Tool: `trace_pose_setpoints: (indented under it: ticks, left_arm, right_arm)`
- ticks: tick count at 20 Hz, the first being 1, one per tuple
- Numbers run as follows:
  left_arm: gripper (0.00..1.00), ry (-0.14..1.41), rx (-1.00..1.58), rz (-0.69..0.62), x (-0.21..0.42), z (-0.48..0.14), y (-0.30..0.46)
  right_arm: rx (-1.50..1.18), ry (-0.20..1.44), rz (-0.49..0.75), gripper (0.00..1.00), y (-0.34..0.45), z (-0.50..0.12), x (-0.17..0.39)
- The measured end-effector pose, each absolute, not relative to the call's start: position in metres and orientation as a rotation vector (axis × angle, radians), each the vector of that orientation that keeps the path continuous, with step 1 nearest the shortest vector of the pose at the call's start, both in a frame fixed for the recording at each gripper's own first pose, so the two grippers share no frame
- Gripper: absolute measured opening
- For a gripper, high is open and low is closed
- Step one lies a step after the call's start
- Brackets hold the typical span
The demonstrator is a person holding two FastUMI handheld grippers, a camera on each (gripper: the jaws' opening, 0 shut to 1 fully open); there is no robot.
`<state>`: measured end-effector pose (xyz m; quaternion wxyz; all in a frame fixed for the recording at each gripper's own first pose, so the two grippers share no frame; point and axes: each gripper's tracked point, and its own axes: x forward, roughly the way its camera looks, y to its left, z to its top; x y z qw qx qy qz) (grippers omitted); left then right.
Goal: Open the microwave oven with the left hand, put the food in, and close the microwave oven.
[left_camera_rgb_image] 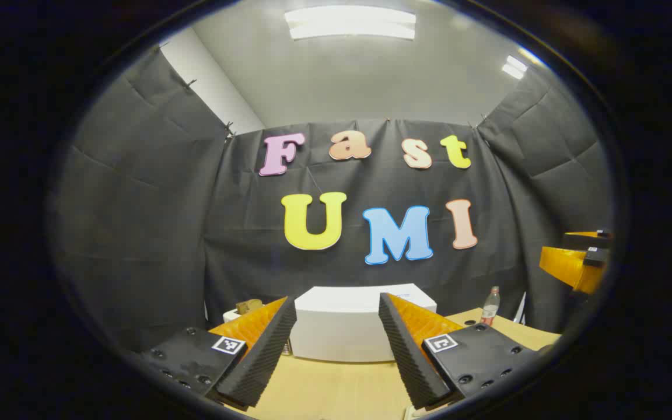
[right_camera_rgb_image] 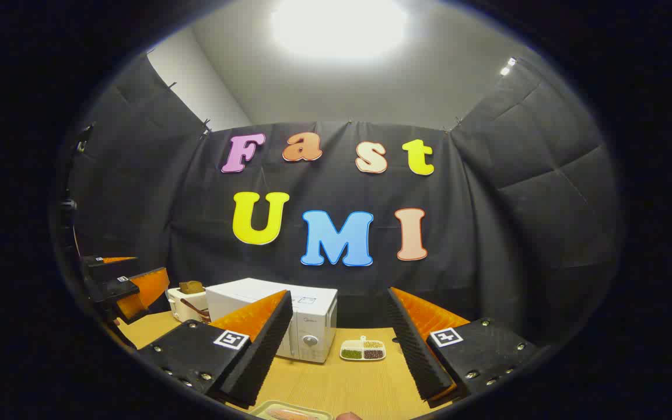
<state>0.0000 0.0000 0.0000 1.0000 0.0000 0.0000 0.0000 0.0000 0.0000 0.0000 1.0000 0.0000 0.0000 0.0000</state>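
White microwave oven (left_camera_rgb_image: 342, 326) sits beyond the gaping, empty left tongs (left_camera_rgb_image: 336, 350); right tongs (right_camera_rgb_image: 336, 350) gape too, food tray (right_camera_rgb_image: 292, 412) beneath them.

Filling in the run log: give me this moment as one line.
phase: before opening | microwave: door shut, on table | left gripper: open, empty | right gripper: open, empty | food tray: near table edge

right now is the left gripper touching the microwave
Apart. The left gripper view shows the left gripper open, bare table between its fingertips and the microwave.
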Motion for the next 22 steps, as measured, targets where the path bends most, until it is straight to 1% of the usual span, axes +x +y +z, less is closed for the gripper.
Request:
trace_pose_setpoints:
  ticks: [2,3,7,8,9,12,15,17,19,22]
  left_arm:
    - [0.94,-0.001,0.003,-0.003,0.000,-0.002,-0.003]
    - [0.96,-0.003,0.006,-0.005,0.000,0.000,-0.004]
    - [0.94,-0.020,0.016,-0.003,0.001,0.005,-0.003]
    - [0.96,-0.023,0.015,-0.003,0.000,0.006,-0.002]
    - [0.94,-0.025,0.017,-0.002,0.001,0.007,-0.002]
    - [0.98,-0.028,0.021,0.000,0.000,0.007,0.001]
    - [0.98,-0.038,0.025,0.008,0.003,0.013,0.005]
    - [0.94,-0.051,0.018,0.013,0.002,0.017,0.008]
    - [0.97,-0.054,0.015,0.014,0.003,0.017,0.009]
    - [0.94,-0.056,0.022,0.016,0.005,0.019,0.012]
  right_arm:
    - [0.004,0.007,-0.001,0.97,-0.001,-0.003,0.000]
    - [0.002,0.009,-0.005,0.97,-0.003,-0.003,0.000]
    - [0.015,0.007,-0.017,0.97,-0.008,-0.001,0.000]
    - [0.019,0.005,-0.020,0.97,-0.008,-0.002,0.001]
    - [0.021,0.002,-0.022,0.97,-0.009,-0.001,0.001]
    - [0.024,-0.011,-0.021,0.97,-0.007,0.002,0.003]
    - [0.030,-0.013,-0.007,0.97,-0.002,0.001,0.006]
    - [0.031,-0.006,-0.003,0.97,0.000,-0.001,0.009]
    - [0.035,-0.012,-0.011,0.97,-0.002,0.002,0.010]
    - [0.030,-0.019,-0.007,0.97,0.001,0.003,0.012]
